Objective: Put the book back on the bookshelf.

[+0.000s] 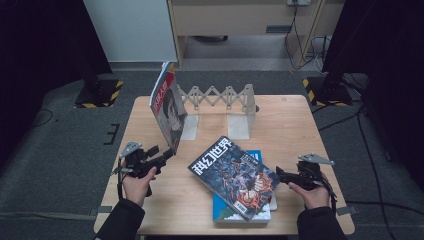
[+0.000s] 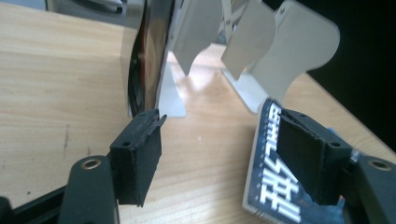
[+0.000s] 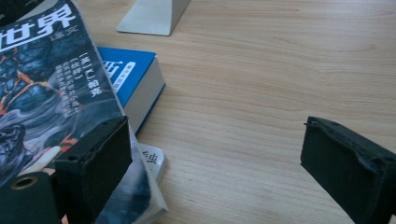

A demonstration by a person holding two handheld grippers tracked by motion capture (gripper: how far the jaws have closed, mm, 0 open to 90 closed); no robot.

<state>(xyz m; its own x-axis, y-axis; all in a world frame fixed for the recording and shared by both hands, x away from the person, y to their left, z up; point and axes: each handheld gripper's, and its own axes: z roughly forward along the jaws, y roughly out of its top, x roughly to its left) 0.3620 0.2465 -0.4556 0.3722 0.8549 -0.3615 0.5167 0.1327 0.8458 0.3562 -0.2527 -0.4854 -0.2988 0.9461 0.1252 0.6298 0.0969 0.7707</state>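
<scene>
With both jaw pairs spread and empty, my left hand-held gripper (image 1: pixel 162 156) sits just beside the upright magazine (image 1: pixel 167 107) leaning on the rack (image 1: pixel 220 97) at the bench's (image 1: pixel 295 125) far left, thin, floppy and glossy, I judge, so best pinched at its near bottom edge, while my right hand-held gripper (image 1: pixel 281 175) waits by the flat magazine (image 1: pixel 232 176).

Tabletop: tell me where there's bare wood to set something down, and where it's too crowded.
Free: the right side of the table, between the expanding book rack and the right gripper; also the near-left corner beside the left gripper. Crowded: the near centre, where the dark magazine lies on the blue book, and the back left around the upright magazine.
</scene>
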